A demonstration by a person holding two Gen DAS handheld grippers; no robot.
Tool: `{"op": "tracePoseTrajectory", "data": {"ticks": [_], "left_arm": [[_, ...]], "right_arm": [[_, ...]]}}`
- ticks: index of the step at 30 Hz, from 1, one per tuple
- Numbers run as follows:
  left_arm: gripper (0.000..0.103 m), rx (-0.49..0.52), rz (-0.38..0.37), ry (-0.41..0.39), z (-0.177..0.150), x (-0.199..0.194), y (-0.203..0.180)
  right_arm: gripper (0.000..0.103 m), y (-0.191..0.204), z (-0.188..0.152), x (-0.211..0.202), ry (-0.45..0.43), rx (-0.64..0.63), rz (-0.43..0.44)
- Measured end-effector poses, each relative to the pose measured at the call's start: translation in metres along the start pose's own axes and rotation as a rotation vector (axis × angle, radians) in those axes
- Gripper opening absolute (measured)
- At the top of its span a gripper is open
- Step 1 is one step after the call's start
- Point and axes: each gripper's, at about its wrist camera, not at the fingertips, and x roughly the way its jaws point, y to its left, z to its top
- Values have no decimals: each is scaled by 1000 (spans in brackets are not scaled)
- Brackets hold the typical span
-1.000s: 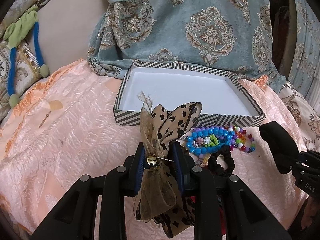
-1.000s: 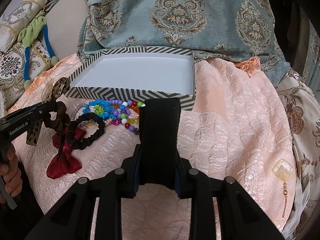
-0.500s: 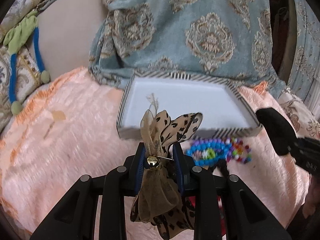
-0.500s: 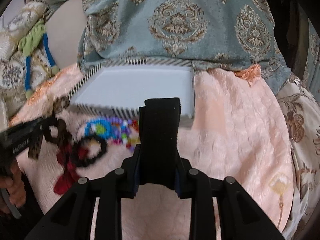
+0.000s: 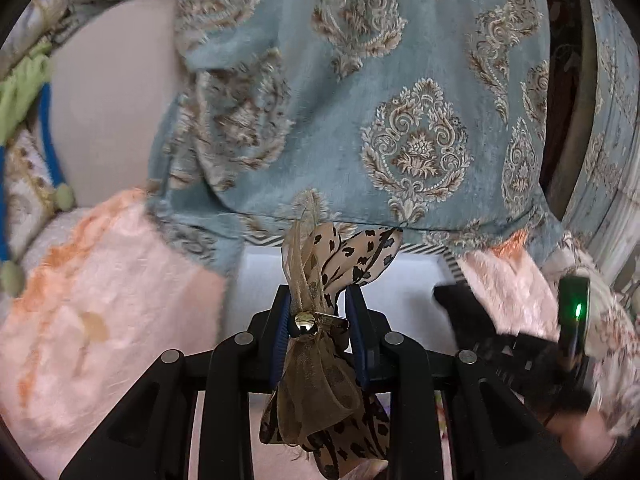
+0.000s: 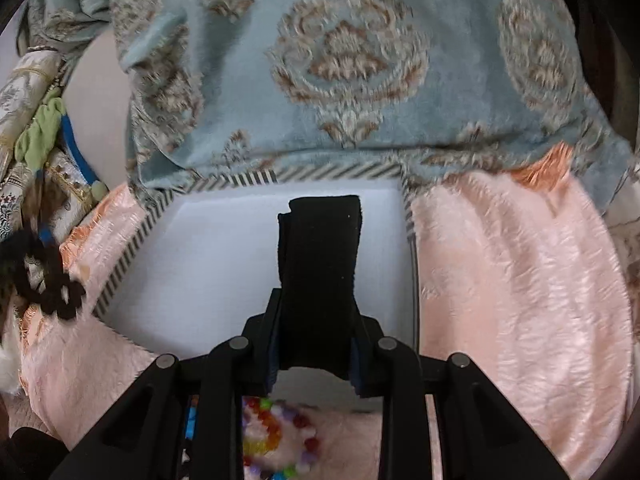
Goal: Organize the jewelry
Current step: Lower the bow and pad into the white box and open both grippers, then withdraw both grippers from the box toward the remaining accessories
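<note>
gripping a leopard-print bow (image 5: 320, 304), left claw (image 5: 318, 320) hangs above striped box (image 5: 424, 249).

There is one striped box (image 6: 132, 236). There is one spotted bow (image 5: 344, 256). There is one bead bracelet (image 6: 276, 436) with many colors. There are two tongs, left (image 5: 320, 312) and right (image 6: 320, 240).

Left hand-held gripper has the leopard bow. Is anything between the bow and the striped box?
Nothing visible blocks it. The bow in the left hand-held gripper hangs in front of the box, whose white floor looks bare. The right hand-held gripper sits off to the side.
</note>
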Motion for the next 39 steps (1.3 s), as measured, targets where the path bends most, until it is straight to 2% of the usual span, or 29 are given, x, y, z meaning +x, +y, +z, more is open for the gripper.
{"op": "tracePoseTrajectory", "data": {"ticks": [3,6,8,10,16,19,22,25,29,32,35,39], "left_arm": [[9,-25,2,60,-12,43,6],[9,-46,55,106,-33,73,23],[9,-55,74,120,-39,78,31],[10,-46,106,118,-40,77,36],[30,-23,142,139,-46,75,36],[32,-8,137,148,-47,73,36],[32,7,150,124,-49,60,35],[32,-34,119,121,-57,41,42],[32,-74,86,128,-80,15,43],[32,-85,68,146,-104,-2,38],[32,-78,21,173,-132,-20,25],[32,-37,-18,138,-150,-44,2]], "right_arm": [[27,-5,-5,20,61,-9,-23],[28,-9,-10,34,106,5,-29],[29,-10,-10,35,97,3,-34],[34,-8,-10,35,84,3,-31],[43,0,-10,33,72,-18,-11],[49,2,-10,22,33,-31,-12],[52,1,-9,9,-19,-21,-12],[52,0,-8,-7,-71,-28,-38],[52,-2,-13,-36,-133,-22,-68],[52,-2,-26,-61,-145,-4,-32],[52,8,-55,-76,-105,-17,24],[52,26,-103,-69,35,-13,163]]}}
